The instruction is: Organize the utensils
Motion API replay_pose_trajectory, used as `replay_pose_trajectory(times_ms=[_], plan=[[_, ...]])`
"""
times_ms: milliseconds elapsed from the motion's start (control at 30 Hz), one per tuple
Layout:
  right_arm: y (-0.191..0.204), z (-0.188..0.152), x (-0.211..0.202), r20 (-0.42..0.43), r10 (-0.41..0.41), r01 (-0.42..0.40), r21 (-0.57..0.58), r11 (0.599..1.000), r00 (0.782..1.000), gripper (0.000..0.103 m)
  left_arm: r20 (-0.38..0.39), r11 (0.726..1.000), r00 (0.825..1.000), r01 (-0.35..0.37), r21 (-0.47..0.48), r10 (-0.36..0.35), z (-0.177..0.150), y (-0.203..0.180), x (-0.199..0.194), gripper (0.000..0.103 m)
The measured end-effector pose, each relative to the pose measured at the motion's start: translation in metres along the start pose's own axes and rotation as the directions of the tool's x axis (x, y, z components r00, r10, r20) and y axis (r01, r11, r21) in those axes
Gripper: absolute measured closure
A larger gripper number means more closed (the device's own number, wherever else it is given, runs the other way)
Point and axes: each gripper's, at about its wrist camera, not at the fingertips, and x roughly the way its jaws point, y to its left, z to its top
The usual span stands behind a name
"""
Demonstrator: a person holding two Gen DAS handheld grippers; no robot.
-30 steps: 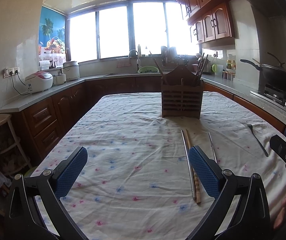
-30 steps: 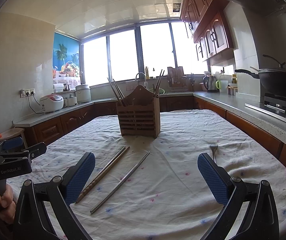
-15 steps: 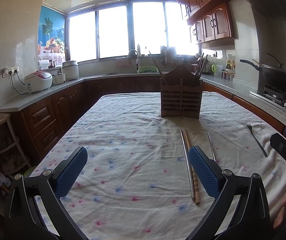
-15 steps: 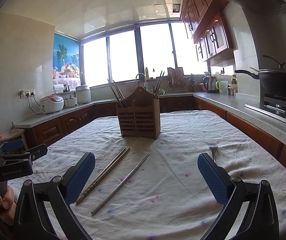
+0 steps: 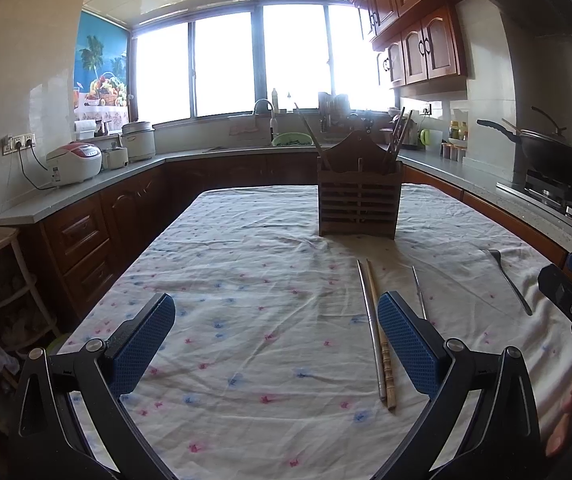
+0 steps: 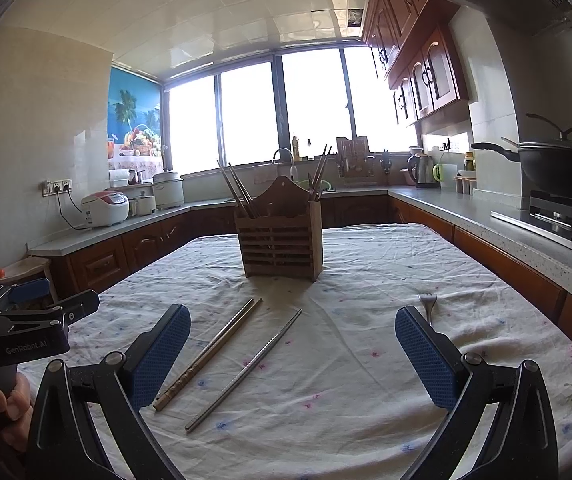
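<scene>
Kitchen surface [image 6: 366, 360]: chopsticks [image 6: 210, 352] and fork [image 6: 428, 304] lie loose below the holder [image 6: 280, 244]; both tools [image 5: 276, 334] [image 6: 292, 352] wide open, empty, ready to grab one.

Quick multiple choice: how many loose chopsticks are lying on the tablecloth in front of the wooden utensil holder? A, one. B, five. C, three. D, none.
C: the right wrist view shows a metal chopstick and a wooden chopstick lying side by side, plus a separate metal chopstick to their right, all on the tablecloth in front of the utensil holder; the only other loose item is a fork.
</scene>
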Motion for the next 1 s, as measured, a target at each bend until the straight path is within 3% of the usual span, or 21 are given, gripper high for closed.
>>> replay_pose_trajectory(times_ms=[1000], plan=[[0.0003,0.0027,-0.0003,0.002,0.001,-0.001,0.005,1.000,1.000,0.000,0.000,1.000,1.000,0.014,-0.001,-0.014,0.0035,-0.0032,0.0038,0.000]])
